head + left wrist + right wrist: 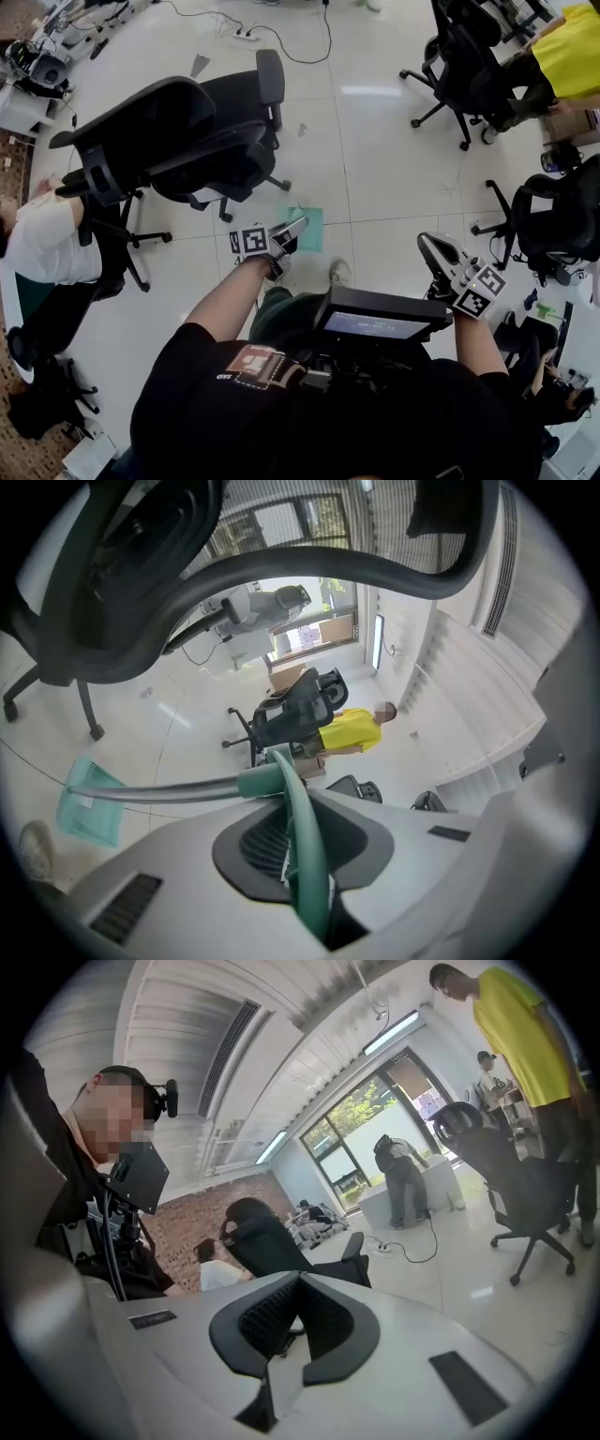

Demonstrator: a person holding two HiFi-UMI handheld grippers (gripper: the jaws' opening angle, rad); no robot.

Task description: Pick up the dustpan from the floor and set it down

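Screen [375, 325] mounted at the wearer's chest, 6 o'clock in head view. Left tool [289, 234] just ahead of it at 11 o'clock, clamped on the green loop handle [302, 836] of the dustpan [307, 228]; loop runs straight between the jaws, pads pressing it. Grey shaft [159, 792] runs from the handle out to the teal pan, which sits low at the floor [375, 150] at 1 o'clock of the left tool; can't tell if it's touching the tiles or just above. Right tool [296, 1288] at 3 o'clock of the left one, well apart from the dustpan, jaws together, nothing in them. Shoe [339, 272] on the floor between the two tools, near the pan. Black office chair [187, 141] at 10 o'clock, beside the pan. Person in white shirt [42, 244] at 9 o'clock, at the frame edge. More black chairs [464, 66] at 1 o'clock and at 3 o'clock. Person in yellow shirt [572, 52] at 2 o'clock, far corner. Power strip [246, 36] with black cable at 12 o'clock, farthest out.
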